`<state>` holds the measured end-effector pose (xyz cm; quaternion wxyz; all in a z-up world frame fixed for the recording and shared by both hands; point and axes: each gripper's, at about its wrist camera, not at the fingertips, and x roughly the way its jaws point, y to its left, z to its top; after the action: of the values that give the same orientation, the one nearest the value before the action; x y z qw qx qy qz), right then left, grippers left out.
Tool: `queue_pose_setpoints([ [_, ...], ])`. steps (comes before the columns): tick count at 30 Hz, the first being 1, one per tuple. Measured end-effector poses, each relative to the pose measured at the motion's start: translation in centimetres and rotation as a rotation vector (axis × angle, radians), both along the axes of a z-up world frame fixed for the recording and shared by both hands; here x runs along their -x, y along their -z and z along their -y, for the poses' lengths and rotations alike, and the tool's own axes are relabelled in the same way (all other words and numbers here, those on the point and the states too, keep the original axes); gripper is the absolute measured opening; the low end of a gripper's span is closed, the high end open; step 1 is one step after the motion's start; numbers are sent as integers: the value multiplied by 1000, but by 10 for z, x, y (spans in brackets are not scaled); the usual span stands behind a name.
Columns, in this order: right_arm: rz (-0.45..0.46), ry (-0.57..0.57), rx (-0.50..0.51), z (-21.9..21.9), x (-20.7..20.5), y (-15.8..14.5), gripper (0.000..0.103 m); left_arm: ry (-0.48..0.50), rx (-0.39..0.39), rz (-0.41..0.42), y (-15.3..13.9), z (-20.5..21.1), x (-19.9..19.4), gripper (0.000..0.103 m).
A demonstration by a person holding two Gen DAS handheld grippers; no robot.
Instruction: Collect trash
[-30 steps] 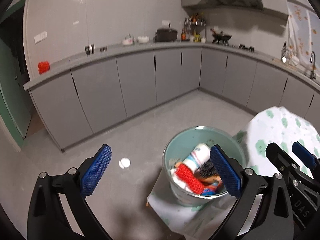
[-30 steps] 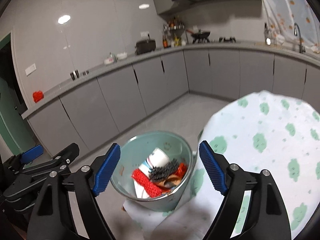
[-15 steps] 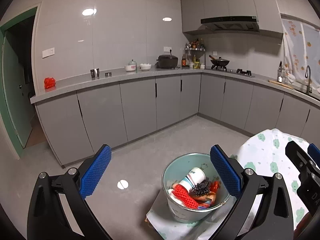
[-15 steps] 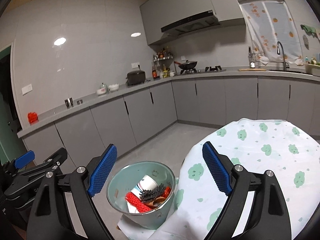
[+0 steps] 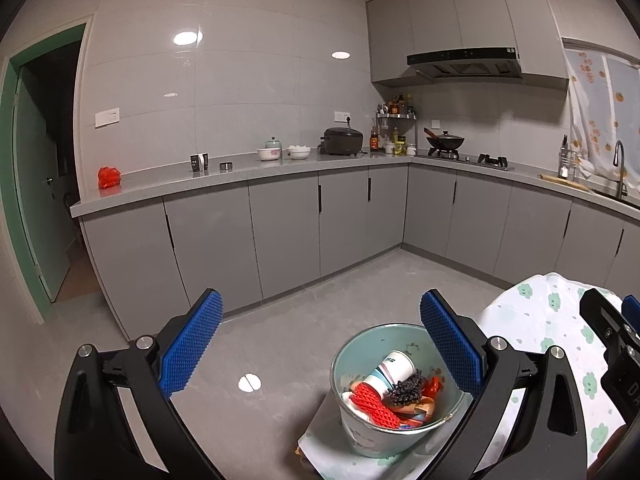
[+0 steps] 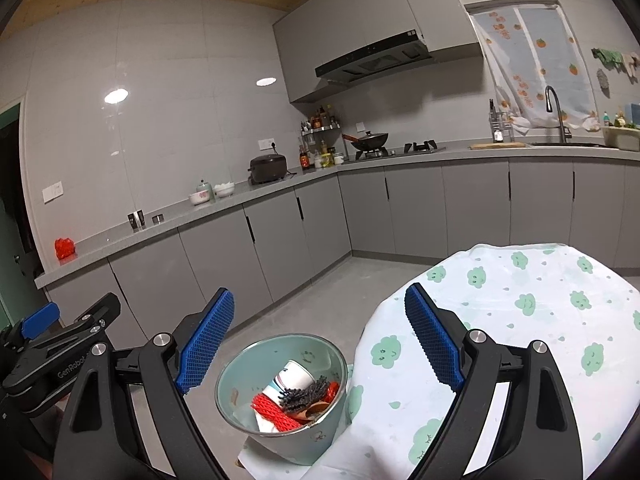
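A pale green metal bucket [image 5: 352, 348] stands on a low cloth-covered stand beside the table. It holds a paper cup [image 5: 394, 366], a red foam net [image 5: 374, 400], a dark bristly bundle [image 5: 406, 386] and other scraps. My left gripper [image 5: 320, 320] hangs open and empty, above and short of the bucket. The right wrist view shows the same bucket [image 6: 256, 364], with the cup [image 6: 294, 376] and the red net [image 6: 272, 408] inside. My right gripper [image 6: 320, 308] is open too, with nothing between its blue pads [image 6: 434, 344].
A round table under a white cloth with green clouds [image 6: 520, 340] fills the right side. Grey floor [image 5: 280, 340] lies ahead, then L-shaped grey cabinets [image 5: 280, 232] whose counter carries a red bag [image 5: 109, 177], a rice cooker [image 5: 343, 141] and a wok [image 5: 445, 140]. A green door [image 5: 28, 184] is at left.
Both grippers have risen and tipped upward, away from the bucket. The bucket now sits lower and smaller in both views, and more of the kitchen wall shows. Both stayed open.
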<state>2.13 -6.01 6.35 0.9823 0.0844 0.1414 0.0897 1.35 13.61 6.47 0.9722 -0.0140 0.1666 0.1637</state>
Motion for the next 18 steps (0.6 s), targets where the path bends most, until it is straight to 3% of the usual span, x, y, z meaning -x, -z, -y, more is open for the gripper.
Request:
queue_pose_setpoints([
  [18,-27,-5,-9,0,-5,4,86,1,-3,-9,3,2,-4,98],
])
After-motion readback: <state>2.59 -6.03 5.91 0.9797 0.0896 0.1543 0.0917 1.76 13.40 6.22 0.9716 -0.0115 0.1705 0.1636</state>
